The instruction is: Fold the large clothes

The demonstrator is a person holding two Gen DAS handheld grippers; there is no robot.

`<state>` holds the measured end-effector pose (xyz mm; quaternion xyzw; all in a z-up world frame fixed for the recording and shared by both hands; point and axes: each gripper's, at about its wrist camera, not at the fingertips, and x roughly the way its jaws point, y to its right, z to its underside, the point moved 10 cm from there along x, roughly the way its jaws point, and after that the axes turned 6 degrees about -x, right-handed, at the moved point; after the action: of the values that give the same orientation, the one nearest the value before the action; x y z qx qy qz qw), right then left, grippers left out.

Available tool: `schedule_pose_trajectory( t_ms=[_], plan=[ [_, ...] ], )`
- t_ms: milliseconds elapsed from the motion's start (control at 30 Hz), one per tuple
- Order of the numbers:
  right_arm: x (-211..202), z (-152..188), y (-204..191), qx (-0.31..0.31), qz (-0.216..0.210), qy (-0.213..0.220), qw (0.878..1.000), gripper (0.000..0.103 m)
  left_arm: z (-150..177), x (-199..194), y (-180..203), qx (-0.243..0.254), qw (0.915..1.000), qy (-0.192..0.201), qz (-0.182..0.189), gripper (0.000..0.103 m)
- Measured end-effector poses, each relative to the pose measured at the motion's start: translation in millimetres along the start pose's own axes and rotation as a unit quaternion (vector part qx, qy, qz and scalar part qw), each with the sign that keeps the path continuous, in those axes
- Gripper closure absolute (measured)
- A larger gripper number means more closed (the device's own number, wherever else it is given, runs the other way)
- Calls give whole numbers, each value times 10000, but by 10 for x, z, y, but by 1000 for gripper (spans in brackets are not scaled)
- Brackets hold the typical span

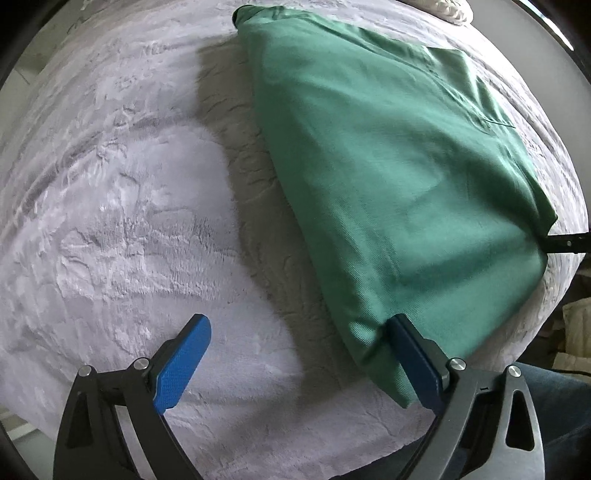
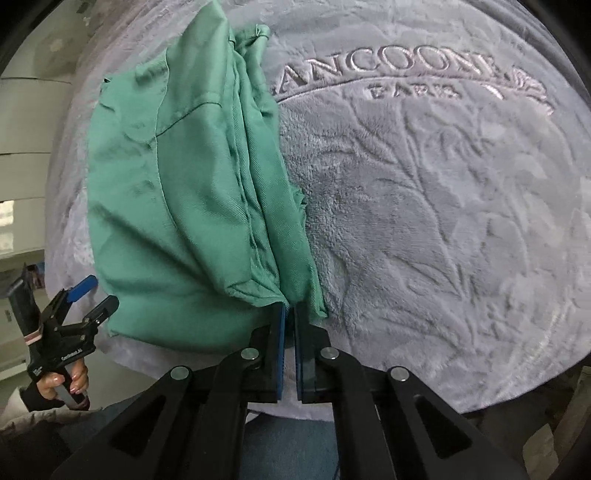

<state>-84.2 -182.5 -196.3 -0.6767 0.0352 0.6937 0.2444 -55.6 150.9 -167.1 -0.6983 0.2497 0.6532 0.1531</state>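
A green garment [image 1: 388,177] lies folded on a grey plush blanket [image 1: 110,221]. My left gripper [image 1: 299,321] points straight down at the blanket beside the garment's near corner and stands wide open, with only blanket between its blue pads. Its right finger [image 1: 413,358] touches the edge of that corner. In the right wrist view my right gripper [image 2: 290,306] is shut on the near edge of the green garment [image 2: 177,206], where several folded layers meet. The left gripper [image 2: 96,297] shows there at the garment's left corner, held by a hand [image 2: 62,384].
The blanket [image 2: 443,221] carries embossed lettering and a leaf pattern and spreads wide to the right of the garment. Its near edge drops off over a person's jeans [image 2: 280,443]. A knitted white item [image 1: 452,11] lies at the far edge. White furniture [image 2: 22,110] stands on the left.
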Motion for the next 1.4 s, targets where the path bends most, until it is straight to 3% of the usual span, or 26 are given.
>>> schedule_pose_trajectory(
  t_ms=[167,367,400,567,800,867,933,967,1000,1133,1267,1333,1367,1400],
  plan=[
    [-128,-99,198,191,288,27,9994,100,47,-23,-63,6,10000,12,-13,5],
    [-273,-259,286,476,183,265,9983,99,38,-42,-51,44,10000,-1,-66,5],
    [-314,-301,284,469,191,321,9982,92,26,-51,-30,37,10000,-11,-69,5],
    [-424,-470,232,418,136,441,9981,92,-69,-189,-12,-12,9999,-35,-119,5],
    [-391,-472,95,461,77,478,9978,92,-351,-460,-119,-259,9989,319,-206,5],
    [-420,-551,27,525,2,674,9963,92,-511,-556,-184,-504,9972,518,-213,5],
    [-480,-670,-8,573,-106,858,9946,77,-628,-552,-243,-687,9957,600,-170,5],
    [-513,-756,-30,620,-177,970,9932,50,-726,-550,-265,-796,9946,640,-174,5],
    [-539,-828,-53,633,-230,1040,9923,37,-769,-541,-269,-837,9941,661,-198,5],
    [-586,-1241,-225,428,-343,1300,9900,40,-1108,-495,-329,-1005,9904,821,-466,5],
    [-474,-1658,-367,284,-363,1348,9898,53,-1330,-384,-375,-1242,9867,849,-620,5],
    [-333,-1880,-378,347,-389,1258,9907,54,-1420,-343,-382,-1338,9855,832,-631,5],
    [-265,-1932,-373,383,-422,1218,9909,63,-1487,-309,-388,-1397,9847,817,-649,5],
    [-204,-1992,-364,405,-451,1176,9912,91,-1524,-291,-392,-1420,9840,850,-667,5]
  ],
)
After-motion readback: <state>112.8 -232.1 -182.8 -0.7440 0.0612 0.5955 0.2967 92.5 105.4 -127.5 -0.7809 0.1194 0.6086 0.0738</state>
